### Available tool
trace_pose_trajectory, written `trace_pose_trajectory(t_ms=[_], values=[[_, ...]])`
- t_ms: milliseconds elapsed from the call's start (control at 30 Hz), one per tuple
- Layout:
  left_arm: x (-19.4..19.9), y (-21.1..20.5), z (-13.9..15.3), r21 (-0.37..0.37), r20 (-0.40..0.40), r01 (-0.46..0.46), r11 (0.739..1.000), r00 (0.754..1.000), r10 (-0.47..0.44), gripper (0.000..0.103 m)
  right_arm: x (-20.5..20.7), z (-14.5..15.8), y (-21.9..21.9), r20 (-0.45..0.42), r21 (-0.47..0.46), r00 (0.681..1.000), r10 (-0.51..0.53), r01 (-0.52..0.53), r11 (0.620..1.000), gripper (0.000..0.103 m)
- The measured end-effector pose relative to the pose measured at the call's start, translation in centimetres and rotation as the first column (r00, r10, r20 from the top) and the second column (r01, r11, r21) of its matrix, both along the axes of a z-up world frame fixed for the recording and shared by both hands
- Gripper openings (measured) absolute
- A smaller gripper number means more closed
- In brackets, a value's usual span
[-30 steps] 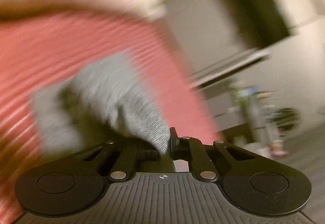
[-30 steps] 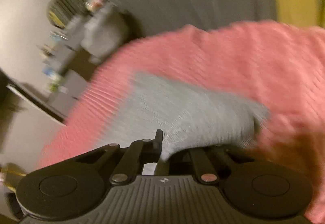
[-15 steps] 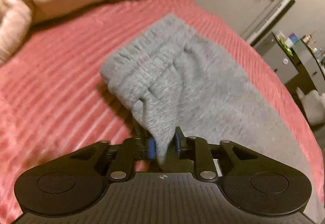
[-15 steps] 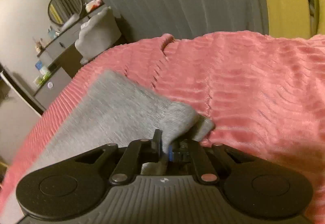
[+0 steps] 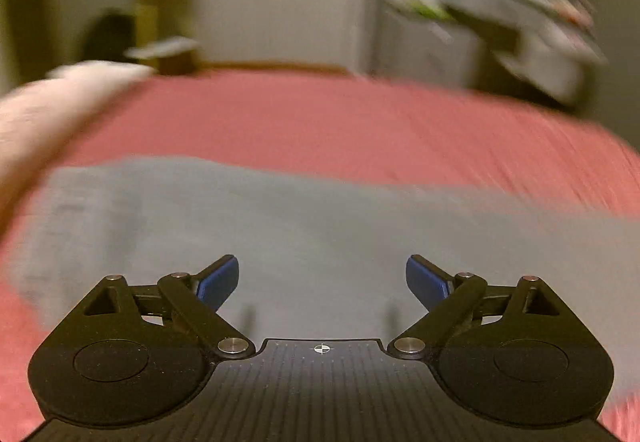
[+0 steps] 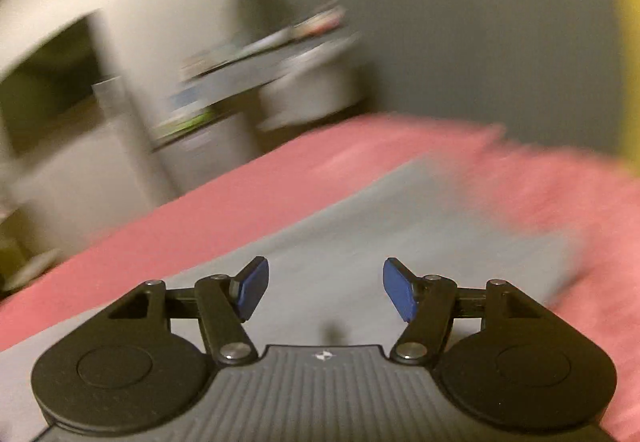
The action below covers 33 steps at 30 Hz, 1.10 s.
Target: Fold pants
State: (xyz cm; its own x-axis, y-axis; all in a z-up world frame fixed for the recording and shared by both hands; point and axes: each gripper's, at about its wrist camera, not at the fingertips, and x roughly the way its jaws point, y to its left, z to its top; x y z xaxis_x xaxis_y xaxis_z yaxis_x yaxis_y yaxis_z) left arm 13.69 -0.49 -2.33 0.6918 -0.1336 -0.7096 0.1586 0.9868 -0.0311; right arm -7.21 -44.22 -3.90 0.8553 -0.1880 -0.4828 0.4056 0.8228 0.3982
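Pants (image 5: 320, 226), grey, soft and light, lay flat on the bed (image 5: 360, 121); both the left claw (image 5: 322, 284) and the right claw (image 6: 326, 288) were opening, empty; an edge or corner likely offered the best hold.

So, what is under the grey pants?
The grey pants lie on a pink ribbed blanket, visible all around them. What lies under the blanket is covered.

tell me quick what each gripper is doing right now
left gripper: jaws opening, nothing held, above the grey pants
right gripper: jaws opening, nothing held
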Motion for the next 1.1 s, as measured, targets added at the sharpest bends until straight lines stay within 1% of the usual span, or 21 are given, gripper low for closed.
trace_pose_trajectory(t_ms=[67,133,200,267,333,367,400,433,467,500,633,667,733,767,800,933,967,1000,1033,1067,1100], values=[[0.9,-3.2,-2.4,0.052,-0.062,0.070,0.996,0.996,-0.067,0.093,0.8,-1.9,0.9,-0.050,0.036,0.995,0.090,-0.089,0.995,0.060],[2.0,-4.5,-4.6,0.116,-0.111,0.075,0.990,0.992,-0.062,0.094,0.6,-3.2,0.2,-0.112,-0.006,0.989,0.098,-0.100,0.995,0.055],[1.8,-3.8,-4.8,0.168,-0.044,0.014,0.986,0.999,-0.007,0.096,-0.6,-3.5,-1.9,-0.094,-0.060,0.991,0.095,-0.101,0.993,0.046],[1.7,-2.7,-4.4,0.255,0.023,-0.087,0.963,0.996,0.084,0.097,-2.0,-2.9,-4.6,-0.135,-0.169,0.989,-0.063,0.039,0.985,0.046],[1.8,-1.3,-3.9,0.307,0.045,-0.173,0.936,0.985,0.168,0.096,-3.2,-2.2,-7.8,-0.197,-0.262,0.933,-0.302,0.246,0.933,0.056],[2.0,-0.9,-3.6,0.299,0.040,-0.202,0.933,0.979,0.199,0.096,-4.0,-1.7,-9.2,-0.187,-0.249,0.915,-0.358,0.309,0.918,0.058],[1.8,-0.5,-3.3,0.261,0.025,-0.222,0.940,0.974,0.223,0.096,-5.0,-1.3,-10.5,-0.147,-0.196,0.919,-0.365,0.335,0.922,0.057],[1.2,-0.4,-3.0,0.212,0.008,-0.230,0.950,0.972,0.234,0.096,-5.0,-1.3,-10.5,-0.147,-0.196,0.919,-0.365,0.335,0.922,0.057],[0.7,-0.3,-3.0,0.150,-0.012,-0.233,0.961,0.971,0.237,0.096,-5.5,-0.5,-11.6,-0.101,-0.126,0.929,-0.355,0.342,0.931,0.049],[0.0,-0.4,-3.1,0.113,-0.022,-0.240,0.964,0.970,0.244,0.096,-5.1,-0.2,-11.9,-0.093,-0.119,0.939,-0.332,0.320,0.940,0.044],[-2.1,-2.2,-5.1,0.081,-0.003,-0.290,0.953,0.957,0.292,0.096,-1.3,1.4,-11.0,-0.067,-0.182,0.955,-0.288,0.272,0.945,0.044],[-2.4,-2.6,-5.2,0.102,0.023,-0.280,0.954,0.960,0.280,0.096,-0.1,1.7,-11.5,-0.063,-0.188,0.953,-0.297,0.281,0.941,0.045],[-2.9,-3.3,-4.9,0.155,0.064,-0.268,0.951,0.963,0.261,0.096,1.1,2.4,-12.5,-0.067,-0.170,0.948,-0.311,0.296,0.940,0.061],[-3.9,-3.3,-4.6,0.165,0.082,-0.279,0.946,0.960,0.269,0.096,2.6,1.9,-13.8,-0.087,-0.145,0.946,-0.313,0.299,0.943,0.082],[-3.8,-3.0,-4.6,0.162,0.094,-0.293,0.942,0.955,0.281,0.096,3.3,2.0,-14.6,-0.096,-0.120,0.942,-0.321,0.309,0.943,0.091],[-4.0,-2.2,-4.5,0.101,0.094,-0.338,0.936,0.939,0.330,0.098,6.8,-0.2,-17.3,-0.164,0.030,0.959,-0.229,0.237,0.971,0.091],[-3.9,-2.1,-4.5,0.106,0.109,-0.346,0.932,0.936,0.334,0.097,7.2,-0.4,-17.3,-0.184,0.030,0.958,-0.219,0.228,0.973,0.082],[-3.9,-2.0,-4.5,0.113,0.123,-0.353,0.929,0.932,0.339,0.097,7.3,-0.4,-17.1,-0.188,0.009,0.961,-0.203,0.208,0.978,0.048],[-3.9,-2.0,-4.5,0.119,0.136,-0.361,0.925,0.929,0.345,0.097,7.4,-0.2,-16.6,-0.190,-0.021,0.965,-0.183,0.183,0.983,0.029],[-4.1,-1.9,-4.5,0.121,0.141,-0.364,0.923,0.927,0.347,0.097,7.3,0.2,-16.1,-0.179,-0.049,0.970,-0.164,0.157,0.986,0.020],[-4.1,-1.8,-4.5,0.118,0.143,-0.367,0.923,0.926,0.350,0.097,7.2,0.8,-15.6,-0.157,-0.081,0.976,-0.148,0.137,0.987,0.020]])
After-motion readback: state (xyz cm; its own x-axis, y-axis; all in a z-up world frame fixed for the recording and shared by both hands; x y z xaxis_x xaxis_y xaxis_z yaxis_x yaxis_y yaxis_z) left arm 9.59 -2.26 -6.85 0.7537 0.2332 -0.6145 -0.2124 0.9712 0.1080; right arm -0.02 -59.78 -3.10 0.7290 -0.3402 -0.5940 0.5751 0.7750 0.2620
